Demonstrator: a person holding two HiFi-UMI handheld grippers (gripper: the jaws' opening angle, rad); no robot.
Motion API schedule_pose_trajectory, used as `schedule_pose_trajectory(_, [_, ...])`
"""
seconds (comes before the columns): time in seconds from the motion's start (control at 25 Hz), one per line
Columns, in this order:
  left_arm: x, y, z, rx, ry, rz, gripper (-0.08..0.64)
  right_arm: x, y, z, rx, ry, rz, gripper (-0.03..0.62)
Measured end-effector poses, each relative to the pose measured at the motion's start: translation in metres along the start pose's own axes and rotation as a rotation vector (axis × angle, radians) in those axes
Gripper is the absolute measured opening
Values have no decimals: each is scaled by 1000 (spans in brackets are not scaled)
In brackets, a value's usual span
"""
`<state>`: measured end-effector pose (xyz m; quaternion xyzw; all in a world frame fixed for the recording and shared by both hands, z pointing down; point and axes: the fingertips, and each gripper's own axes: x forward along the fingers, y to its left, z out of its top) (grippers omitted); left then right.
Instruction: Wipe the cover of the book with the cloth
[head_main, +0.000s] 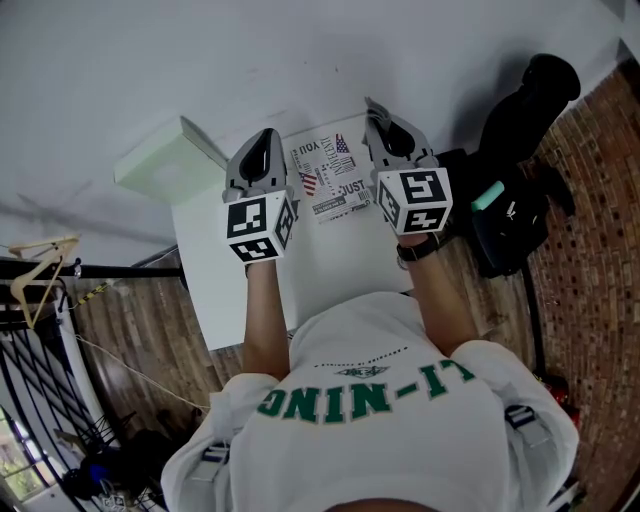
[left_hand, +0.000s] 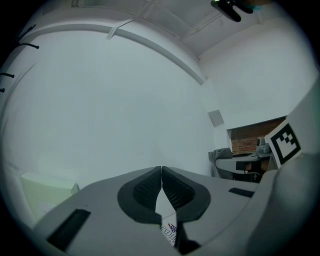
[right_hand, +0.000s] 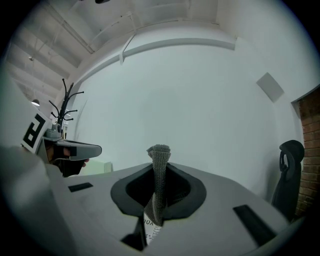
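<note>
Two grippers hovered above the book (head_main: 325, 185), which lay at the table's (head_main: 230, 300) far edge. Your right gripper (head_main: 390, 132) pinched the cloth (right_hand: 159, 175) over its right side; your left gripper (head_main: 262, 150), jaws together and empty, hung over its left.

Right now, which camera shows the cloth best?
The right gripper view: the grey knitted cloth stands pinched between the right gripper's jaws. In the head view I cannot make it out; the left gripper view misses it.

Book (head_main: 330, 185) edges hidden behind left gripper (head_main: 266, 140), right gripper (head_main: 378, 115); cloth (right_hand: 159, 175) mostly buried between right jaws.
</note>
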<state>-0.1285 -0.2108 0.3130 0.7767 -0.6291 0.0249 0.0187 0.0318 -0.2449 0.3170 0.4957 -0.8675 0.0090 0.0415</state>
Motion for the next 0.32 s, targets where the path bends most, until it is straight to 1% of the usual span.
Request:
schedule_pose_trajectory(0.16, [3,-1,-8,-1,15,-5,8,-3,-7,-9,-6,23,1,36])
schedule_pose_trajectory(0.32, [5,9,-21,20,42,11,8,2,-6,-18,-15,50,58,35])
